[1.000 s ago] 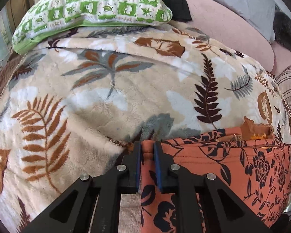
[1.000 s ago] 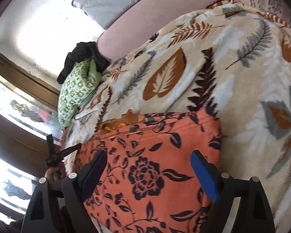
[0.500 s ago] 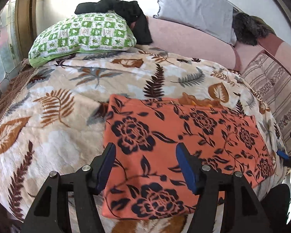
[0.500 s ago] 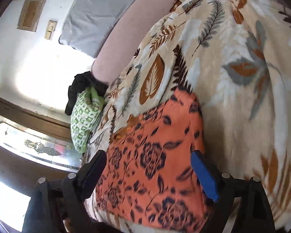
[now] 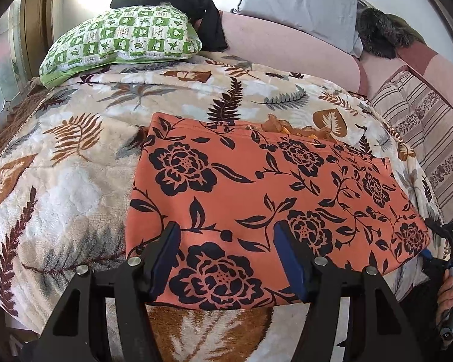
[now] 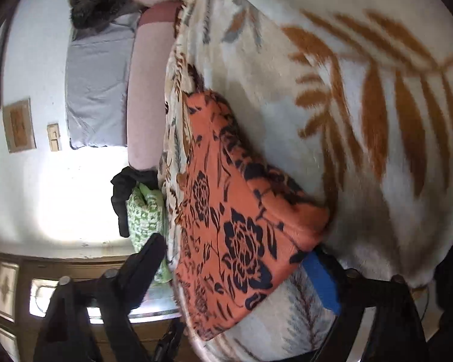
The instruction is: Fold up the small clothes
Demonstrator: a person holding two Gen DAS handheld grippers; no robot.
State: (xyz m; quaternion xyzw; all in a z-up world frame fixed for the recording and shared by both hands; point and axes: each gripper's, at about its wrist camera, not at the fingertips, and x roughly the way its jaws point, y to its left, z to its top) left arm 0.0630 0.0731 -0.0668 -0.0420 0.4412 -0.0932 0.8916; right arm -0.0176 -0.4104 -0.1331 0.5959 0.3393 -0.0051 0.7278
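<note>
The orange garment [image 5: 256,199] lies flat on the bed [image 5: 60,181], long axis left to right. The left gripper [image 5: 226,256] hovers over its lower edge, fingers apart. The right gripper [image 6: 241,274], nearer, straddles its right corner with fingers closing, nothing pinched yet.

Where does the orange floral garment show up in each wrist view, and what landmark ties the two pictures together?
Left wrist: orange floral garment lies flat at centre, on the leaf-print blanket.
Right wrist: the garment runs diagonally through lower centre, picture rolled sideways.
Shared landmark: green checked pillow, upper left there; left of the garment here.

Left gripper [image 5: 229,253] open, right gripper [image 6: 241,268] closing.
</note>
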